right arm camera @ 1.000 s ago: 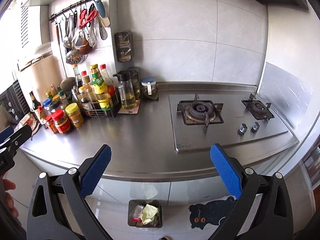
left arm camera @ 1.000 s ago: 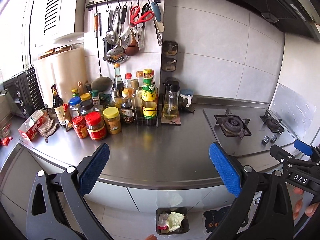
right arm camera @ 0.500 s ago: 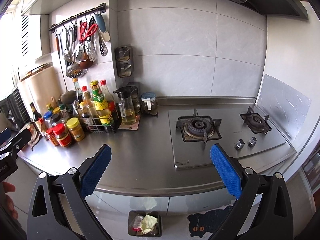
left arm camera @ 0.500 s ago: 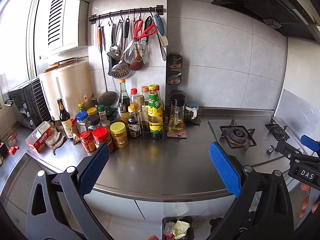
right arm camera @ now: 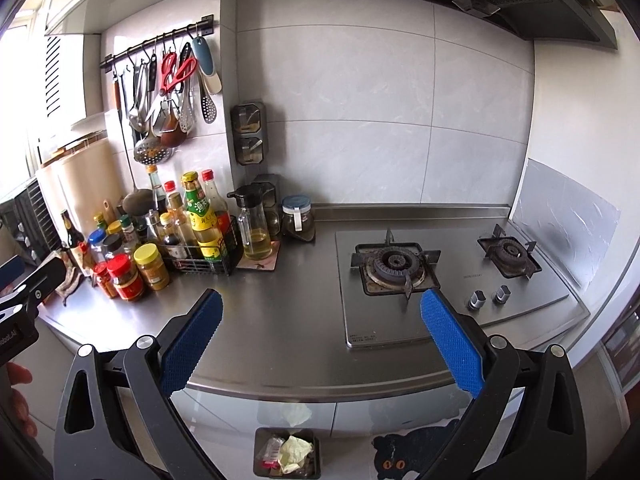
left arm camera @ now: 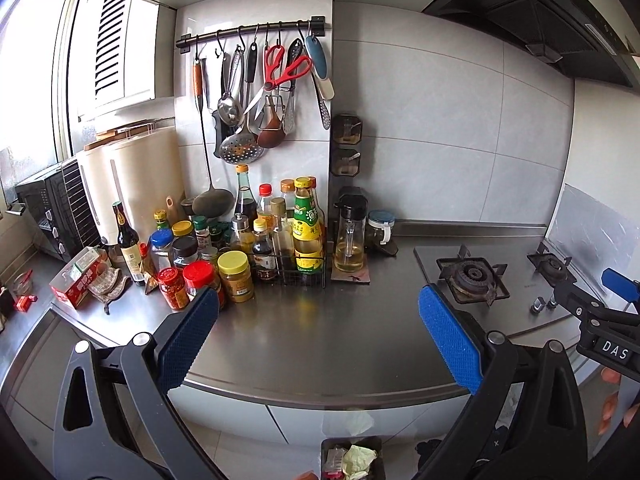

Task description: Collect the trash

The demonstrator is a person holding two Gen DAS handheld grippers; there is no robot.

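Note:
A small dark trash bin (right arm camera: pixel 287 453) stands on the floor below the counter front, holding a crumpled pale yellow paper (right arm camera: pixel 295 450) and a red-and-white wrapper. It also shows at the bottom of the left wrist view as the bin (left arm camera: pixel 352 458). My left gripper (left arm camera: pixel 318 344) hangs open above the counter's front edge, nothing between its blue pads. My right gripper (right arm camera: pixel 322 342) is open too, held over the counter beside the stove. Each gripper shows at the edge of the other's view.
The steel counter (left arm camera: pixel 312 344) carries a cluster of sauce bottles and jars (left arm camera: pixel 236 256) at the back left. A two-burner gas stove (right arm camera: pixel 436 272) is on the right. Utensils hang on a wall rail (left arm camera: pixel 256 32). A black cat mat (right arm camera: pixel 408 454) lies on the floor.
Both grippers have risen and tilted upward: the counter and bin have slid lower in both views and more wall and hood show. Both stay open.

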